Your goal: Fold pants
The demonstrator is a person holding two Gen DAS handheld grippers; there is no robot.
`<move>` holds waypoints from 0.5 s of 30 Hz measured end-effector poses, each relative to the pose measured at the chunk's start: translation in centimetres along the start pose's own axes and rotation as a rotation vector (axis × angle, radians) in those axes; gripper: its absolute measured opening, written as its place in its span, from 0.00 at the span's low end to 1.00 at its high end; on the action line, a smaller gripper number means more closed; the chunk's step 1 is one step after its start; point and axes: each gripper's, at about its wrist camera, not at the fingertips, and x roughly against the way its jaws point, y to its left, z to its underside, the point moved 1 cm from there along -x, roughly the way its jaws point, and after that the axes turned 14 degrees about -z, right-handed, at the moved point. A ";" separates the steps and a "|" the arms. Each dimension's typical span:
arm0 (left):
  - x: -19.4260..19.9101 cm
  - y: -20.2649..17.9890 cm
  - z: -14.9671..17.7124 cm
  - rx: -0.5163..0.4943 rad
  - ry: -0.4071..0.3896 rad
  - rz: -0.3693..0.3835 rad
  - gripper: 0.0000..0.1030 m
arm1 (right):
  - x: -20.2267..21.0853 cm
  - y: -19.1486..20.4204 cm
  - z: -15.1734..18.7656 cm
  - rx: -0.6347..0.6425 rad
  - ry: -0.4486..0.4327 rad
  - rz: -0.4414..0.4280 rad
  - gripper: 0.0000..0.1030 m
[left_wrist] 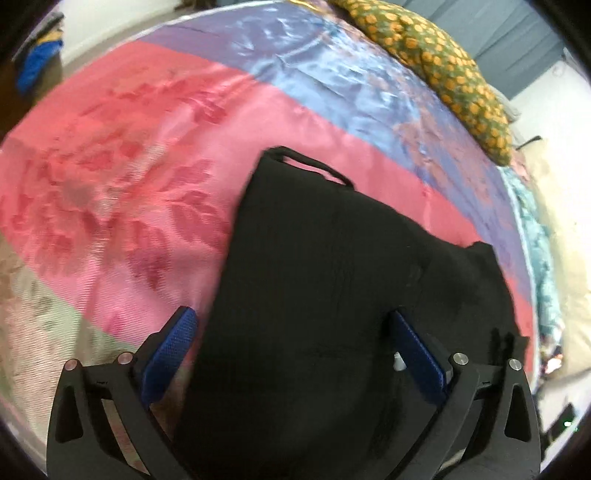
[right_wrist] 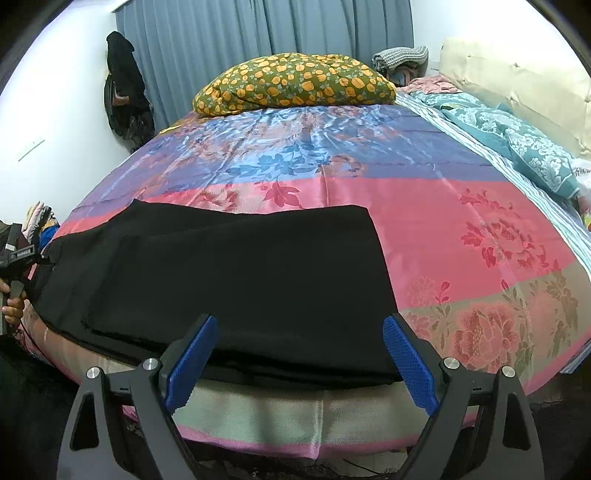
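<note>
Item: black pants (right_wrist: 229,273), laid flat across the near half of the bed (right_wrist: 480,236), already doubled lengthwise by the look of the layered near edge; one end reaches the bed's left side, the other ends square near the middle.

Handling, as judged: soft, limp, light cloth; no stiffness, likely to slide on the shiny bedspread (right_wrist: 295,162). Best taken at a corner or along the layered edge, pinching all layers together.

Right gripper (right_wrist: 299,350): fingers spread wide, empty, hovering over the near edge of the pants.

Left gripper (left_wrist: 291,358): fingers spread, black cloth lying between them, not visibly pinched.

Surroundings: flowered pillow (right_wrist: 295,83) at the far side, well apart; teal quilt (right_wrist: 517,133) along the right edge; dark clothing hanging (right_wrist: 123,85) by the grey curtain (right_wrist: 266,29). Nothing lies on the pants or blocks a fold.
</note>
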 end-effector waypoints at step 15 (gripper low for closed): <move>-1.3 -2.7 -1.1 -0.201 0.087 -0.036 1.00 | -1.0 0.5 -0.4 -0.006 0.001 -0.029 0.88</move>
